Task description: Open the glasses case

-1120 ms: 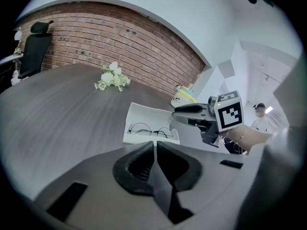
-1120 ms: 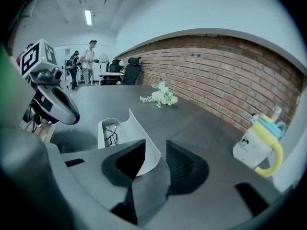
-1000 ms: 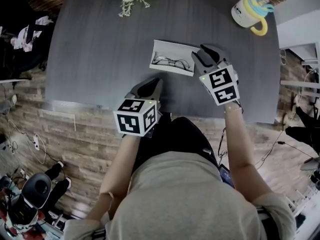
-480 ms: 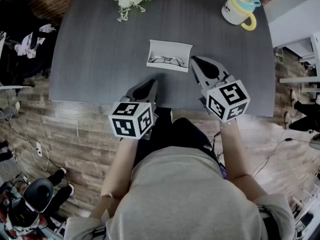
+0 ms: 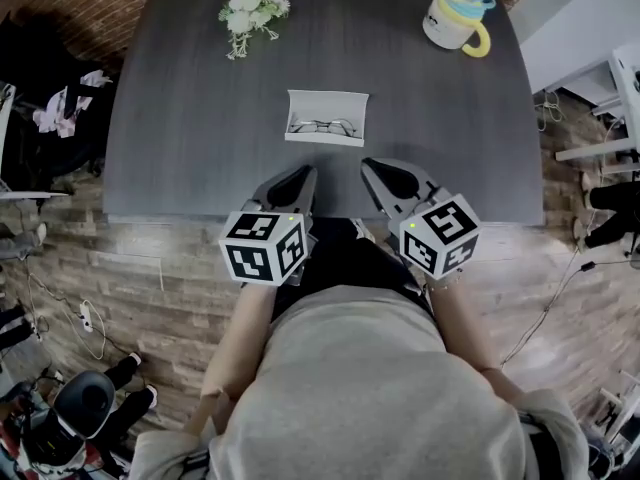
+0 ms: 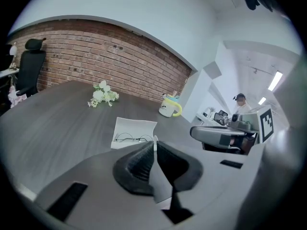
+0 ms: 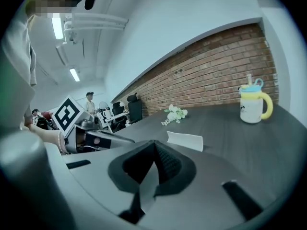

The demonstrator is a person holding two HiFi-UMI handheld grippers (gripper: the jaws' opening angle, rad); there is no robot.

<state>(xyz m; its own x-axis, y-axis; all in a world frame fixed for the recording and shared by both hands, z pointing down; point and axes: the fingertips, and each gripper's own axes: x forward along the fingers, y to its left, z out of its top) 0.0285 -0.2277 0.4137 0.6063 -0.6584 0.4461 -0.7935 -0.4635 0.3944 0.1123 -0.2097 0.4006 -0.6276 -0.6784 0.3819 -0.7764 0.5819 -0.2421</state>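
glasses case open on the table, both grippers closed and empty

the white glasses case [image 5: 327,118] lies open near the middle of the dark grey table [image 5: 190,138], its lid raised along the far side and a pair of thin-framed glasses [image 5: 322,126] resting inside. the left gripper [image 5: 300,174] and the right gripper [image 5: 371,167] hover over the table's near edge, side by side, both well short of the case and touching nothing. each gripper's own view shows its dark pads pressed together with nothing between them. a small bunch of white flowers [image 5: 247,8] lies at the far left of the table, and a cream cup with a yellow handle [image 5: 455,20] stands at the far right.
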